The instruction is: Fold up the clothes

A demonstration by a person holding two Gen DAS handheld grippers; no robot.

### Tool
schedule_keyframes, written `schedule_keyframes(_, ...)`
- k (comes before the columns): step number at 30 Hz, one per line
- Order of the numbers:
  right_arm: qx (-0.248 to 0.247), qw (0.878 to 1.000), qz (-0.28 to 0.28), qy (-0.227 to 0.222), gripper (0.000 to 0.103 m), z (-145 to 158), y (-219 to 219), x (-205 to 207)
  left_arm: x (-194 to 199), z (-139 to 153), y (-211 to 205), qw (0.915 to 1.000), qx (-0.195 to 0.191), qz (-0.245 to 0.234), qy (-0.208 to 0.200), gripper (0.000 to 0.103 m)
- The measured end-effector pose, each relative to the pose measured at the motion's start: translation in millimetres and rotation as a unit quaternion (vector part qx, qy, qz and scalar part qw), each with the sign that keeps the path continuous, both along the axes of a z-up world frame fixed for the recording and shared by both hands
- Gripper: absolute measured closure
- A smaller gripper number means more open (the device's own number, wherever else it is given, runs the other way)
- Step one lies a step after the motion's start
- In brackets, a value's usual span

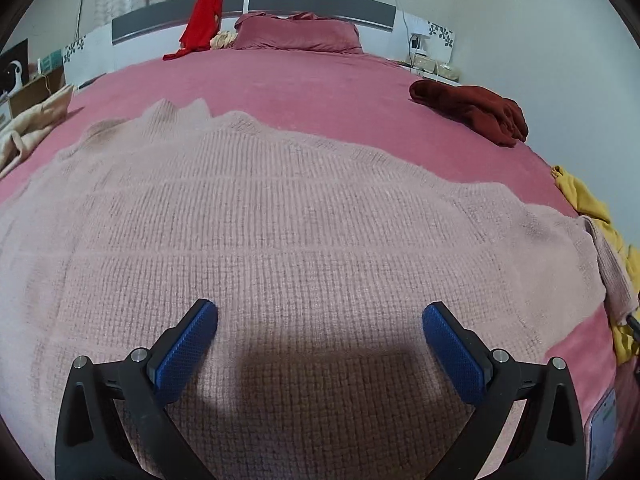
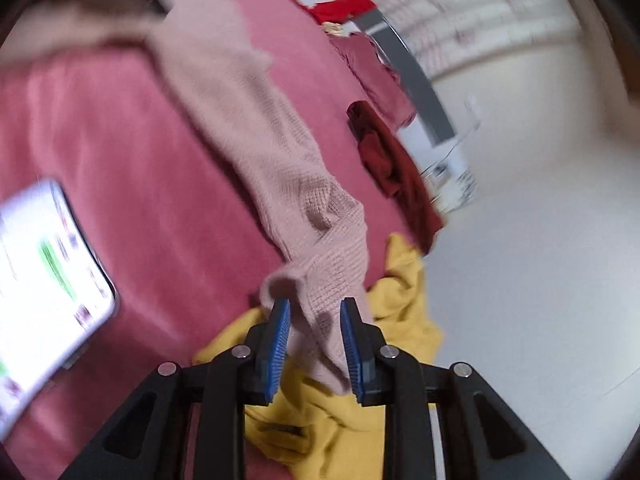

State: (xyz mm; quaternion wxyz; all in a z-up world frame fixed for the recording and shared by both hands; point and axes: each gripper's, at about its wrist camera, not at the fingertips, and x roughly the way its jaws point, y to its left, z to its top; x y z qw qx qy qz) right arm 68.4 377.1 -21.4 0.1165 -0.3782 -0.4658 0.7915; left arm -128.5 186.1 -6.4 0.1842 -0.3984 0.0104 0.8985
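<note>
A pale pink knit sweater [image 1: 260, 220] lies spread flat across the pink bed [image 1: 300, 88]. My left gripper [image 1: 320, 310] hovers over its near part, jaws wide open, nothing between the blue pads. In the right wrist view the sweater's sleeve [image 2: 320, 240] runs from the bed to my right gripper [image 2: 316, 302]. That gripper is rolled sideways and shut on the bunched sleeve end, which hangs out behind the pads. The right view is motion-blurred.
A yellow garment [image 2: 340, 432] lies under the right gripper at the bed's edge, also yellow garment [image 1: 588, 200]. A dark red garment [image 1: 472, 112] sits far right, a red one [image 1: 204, 20] hangs on the headboard, a beige one [image 1: 28, 128] lies left. A lit phone [image 2: 44, 280] rests on the bed.
</note>
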Motion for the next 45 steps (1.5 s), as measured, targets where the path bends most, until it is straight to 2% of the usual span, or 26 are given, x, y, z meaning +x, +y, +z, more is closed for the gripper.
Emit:
schedule_keyframes(1, 0.029, 1.000, 0.004, 0.002, 0.078, -7.1, -3.1, 0.3, 0.2, -0.1, 0.4, 1.0000, -0.003, 0.000, 0.001, 0.000)
schedule_keyframes(6, 0.106, 0.993, 0.013, 0.044, 0.078, -15.3, -10.7, -17.3, 1.5, -1.5, 2.3, 1.0000, -0.002, -0.001, 0.002, 0.000)
schedule_keyframes(8, 0.102, 0.993, 0.012, 0.054, 0.086, -9.9, -9.0, -24.9, 0.6, -1.7, 0.9, 1.0000, 0.000, -0.002, 0.001, 0.000)
schedule_keyframes(9, 0.075, 0.996, 0.006, 0.053, 0.101, -4.4, -4.6, -30.4, -0.4, -1.8, -0.1, 1.0000, 0.001, -0.002, 0.000, 0.000)
schedule_keyframes(11, -0.046, 0.997, -0.025, 0.053, 0.102, 18.5, 14.9, -42.5, -2.1, -1.9, -1.6, 1.0000, 0.002, -0.002, -0.001, 0.000)
schedule_keyframes(13, -0.151, 0.984, -0.069, 0.073, 0.102, 43.2, 41.5, -48.5, -1.6, -2.1, -2.2, 1.0000, 0.001, -0.002, -0.001, 0.000)
schedule_keyframes(15, -0.228, 0.962, -0.111, 0.098, 0.102, 64.0, 71.5, -49.6, -2.3, -2.3, -0.6, 1.0000, -0.001, -0.002, -0.001, 0.000)
schedule_keyframes(18, -0.345, 0.908, -0.187, 0.145, 0.101, 95.6, 144.4, -47.8, -4.1, -2.8, 2.8, 1.0000, -0.005, -0.003, -0.001, 0.000)
schedule_keyframes(20, -0.407, 0.867, -0.234, 0.169, 0.101, 108.8, 193.0, -45.9, -5.2, -3.0, 5.0, 1.0000, -0.007, -0.003, -0.001, 0.000)
schedule_keyframes(23, -0.478, 0.807, -0.295, 0.181, 0.101, 97.5, 251.7, -45.4, -5.1, -3.5, 7.7, 0.9999, -0.013, -0.003, 0.000, 0.000)
schedule_keyframes(26, -0.542, 0.740, -0.350, 0.190, 0.102, 85.2, 307.8, -45.3, -5.1, -3.7, 9.0, 0.9998, -0.018, -0.003, 0.000, 0.000)
schedule_keyframes(28, -0.561, 0.719, -0.366, 0.184, 0.101, 69.6, 321.9, -48.9, -5.3, -3.9, 9.6, 0.9998, -0.019, -0.003, 0.000, 0.000)
schedule_keyframes(31, -0.593, 0.698, -0.367, 0.163, 0.099, 50.2, 330.0, -53.7, -5.6, -4.4, 10.4, 0.9998, -0.021, -0.003, 0.000, 0.000)
schedule_keyframes(32, -0.609, 0.689, -0.359, 0.159, 0.095, 48.1, 333.0, -56.1, -5.7, -4.5, 10.7, 0.9998, -0.021, -0.003, 0.000, 0.000)
schedule_keyframes(33, -0.623, 0.681, -0.351, 0.156, 0.087, 47.6, 335.9, -57.0, -5.8, -4.3, 11.1, 0.9997, -0.023, -0.003, 0.000, 0.000)
schedule_keyframes(35, -0.638, 0.674, -0.338, 0.156, 0.084, 58.5, 339.9, -47.3, -6.2, -1.4, 12.6, 0.9997, -0.026, -0.005, -0.003, 0.000)
schedule_keyframes(37, -0.612, 0.688, -0.347, 0.178, 0.078, 76.3, 338.3, -25.7, -6.9, 3.6, 12.9, 0.9996, -0.025, -0.007, -0.008, 0.000)
schedule_keyframes(38, -0.591, 0.695, -0.357, 0.200, 0.078, 84.5, 332.9, -14.5, -7.5, 7.8, 11.9, 0.9997, -0.020, -0.006, -0.009, 0.000)
schedule_keyframes(41, -0.528, 0.722, -0.349, 0.279, 0.075, 113.5, 303.4, 19.6, -4.2, 31.0, 11.4, 0.9990, 0.022, 0.001, 0.039, 0.000)
schedule_keyframes(43, -0.533, 0.724, -0.313, 0.307, 0.074, 122.5, 278.4, 29.1, -8.3, 37.8, 22.9, 0.9978, 0.011, 0.005, 0.065, 0.000)
schedule_keyframes(45, -0.596, 0.721, -0.238, 0.261, 0.074, 114.2, 244.5, 6.8, -15.6, 36.3, 39.2, 0.9966, -0.019, 0.000, 0.081, 0.000)
